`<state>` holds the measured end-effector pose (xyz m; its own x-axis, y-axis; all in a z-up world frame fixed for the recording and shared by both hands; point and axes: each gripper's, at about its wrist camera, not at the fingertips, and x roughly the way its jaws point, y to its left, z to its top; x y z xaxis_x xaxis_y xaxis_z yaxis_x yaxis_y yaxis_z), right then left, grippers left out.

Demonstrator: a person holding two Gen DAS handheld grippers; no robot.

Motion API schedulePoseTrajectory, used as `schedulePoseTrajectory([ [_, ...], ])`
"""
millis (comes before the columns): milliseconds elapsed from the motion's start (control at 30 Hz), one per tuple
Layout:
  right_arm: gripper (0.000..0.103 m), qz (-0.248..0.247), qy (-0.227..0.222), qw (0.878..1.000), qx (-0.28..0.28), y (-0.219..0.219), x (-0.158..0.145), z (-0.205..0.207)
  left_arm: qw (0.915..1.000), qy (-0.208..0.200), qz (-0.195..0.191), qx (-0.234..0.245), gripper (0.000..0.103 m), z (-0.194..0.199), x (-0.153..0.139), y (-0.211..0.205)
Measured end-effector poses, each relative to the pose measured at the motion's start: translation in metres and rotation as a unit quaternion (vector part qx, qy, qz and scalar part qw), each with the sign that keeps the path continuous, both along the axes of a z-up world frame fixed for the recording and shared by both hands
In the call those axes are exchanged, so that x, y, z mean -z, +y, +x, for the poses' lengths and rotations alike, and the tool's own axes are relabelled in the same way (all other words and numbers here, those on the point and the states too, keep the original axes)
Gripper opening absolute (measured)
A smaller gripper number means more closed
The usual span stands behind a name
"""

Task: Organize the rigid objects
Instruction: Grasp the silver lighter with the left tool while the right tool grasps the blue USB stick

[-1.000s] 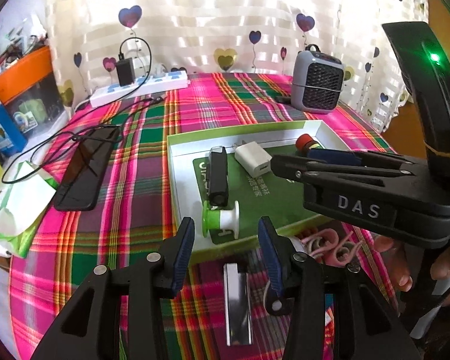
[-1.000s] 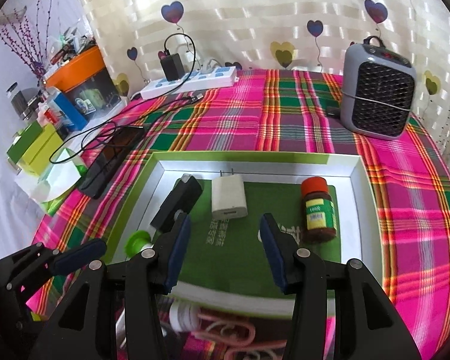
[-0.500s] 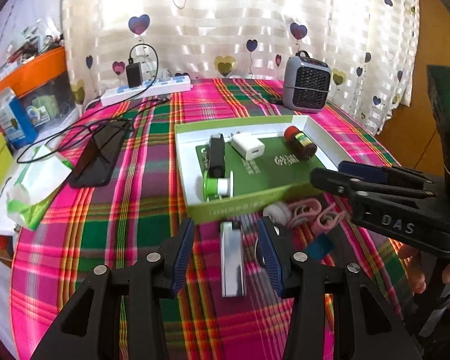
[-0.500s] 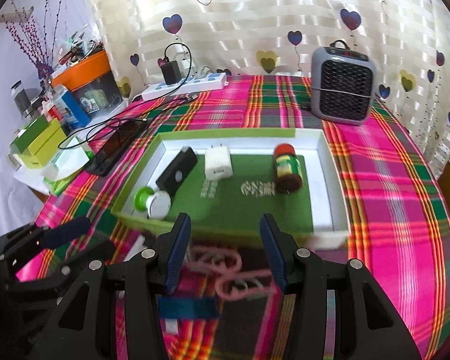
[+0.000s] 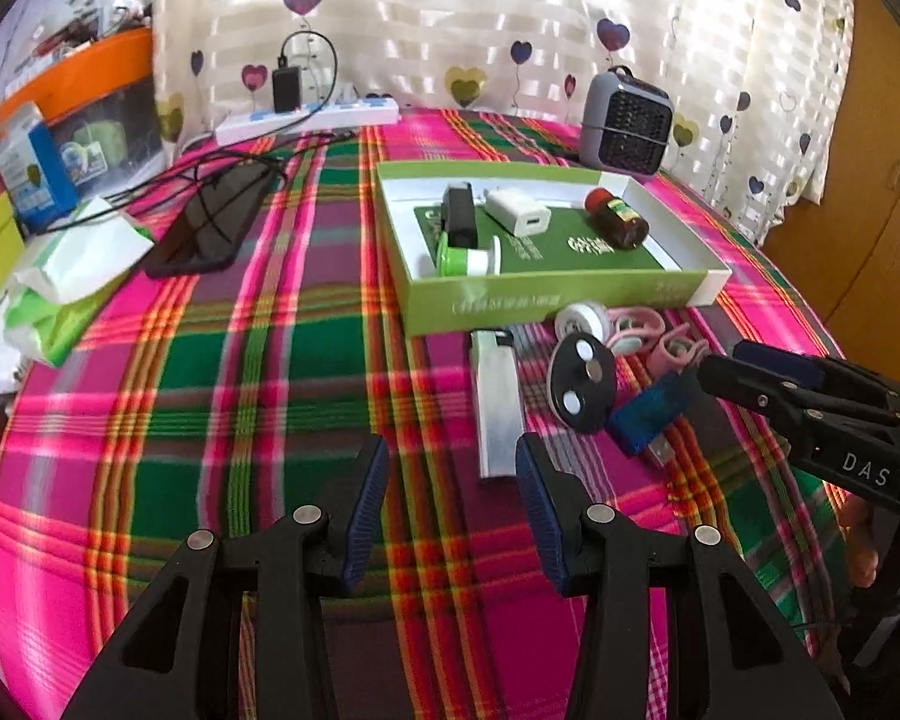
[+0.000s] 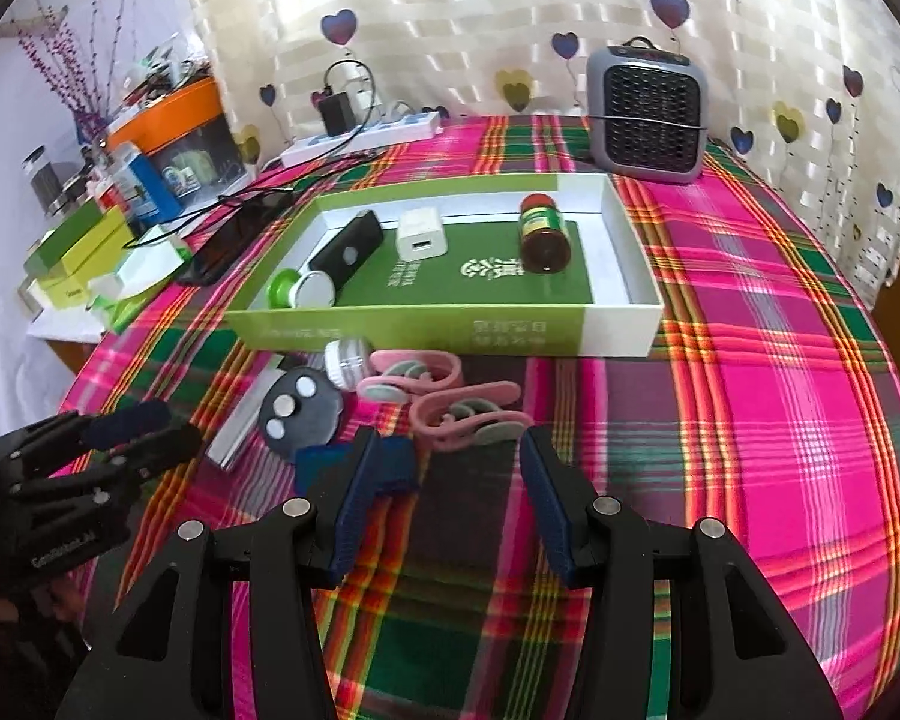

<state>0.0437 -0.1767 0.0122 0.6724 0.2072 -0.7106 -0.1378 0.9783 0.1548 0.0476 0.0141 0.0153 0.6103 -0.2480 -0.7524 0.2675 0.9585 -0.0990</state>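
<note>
A green and white tray (image 5: 546, 299) (image 6: 438, 330) on the plaid cloth holds a black device (image 6: 348, 249), a white charger (image 6: 421, 235), a brown red-capped bottle (image 6: 543, 233) and a green and white spool (image 6: 297, 291). In front of it lie a silver lighter (image 5: 495, 402), a black disc (image 5: 581, 383) (image 6: 297, 411), a blue USB stick (image 5: 645, 414), pink clips (image 6: 450, 399) and a small white cap (image 6: 347, 360). My left gripper (image 5: 450, 504) is open and empty, just short of the lighter. My right gripper (image 6: 444, 498) is open and empty, before the pink clips.
A grey heater (image 6: 648, 114) stands behind the tray. A black phone (image 5: 210, 228), cables, a white power strip (image 5: 306, 120) and a tissue pack (image 5: 72, 276) lie on the left. Boxes (image 6: 78, 252) stand beside the table's left edge.
Both grippers have pulled back from the tray toward the table's near edge, bringing the loose items in front of the tray into view. Both stayed open.
</note>
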Motion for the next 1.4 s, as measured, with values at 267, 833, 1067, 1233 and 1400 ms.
schedulePoseTrajectory([
  [267,0.049,0.048,-0.012,0.996,-0.079,0.009,0.005,0.001,0.9999,0.007,0.002,0.007,0.043,0.000,0.005,-0.002],
  [833,0.049,0.016,0.017,0.978,-0.208,0.033,0.009,0.023,0.9995,0.020,0.013,0.021,0.043,0.005,0.010,-0.010],
  [1067,0.049,0.021,0.032,0.971,-0.235,0.021,0.011,0.012,0.9995,0.020,0.012,0.020,0.043,0.005,0.010,-0.009],
  [1233,0.049,0.026,0.043,0.969,-0.243,0.015,0.015,0.004,0.9995,0.021,0.013,0.021,0.043,0.007,0.010,-0.008],
  [1400,0.049,-0.041,0.034,0.974,-0.222,0.022,0.020,-0.001,0.9992,0.019,0.024,0.025,0.043,0.014,0.009,-0.013],
])
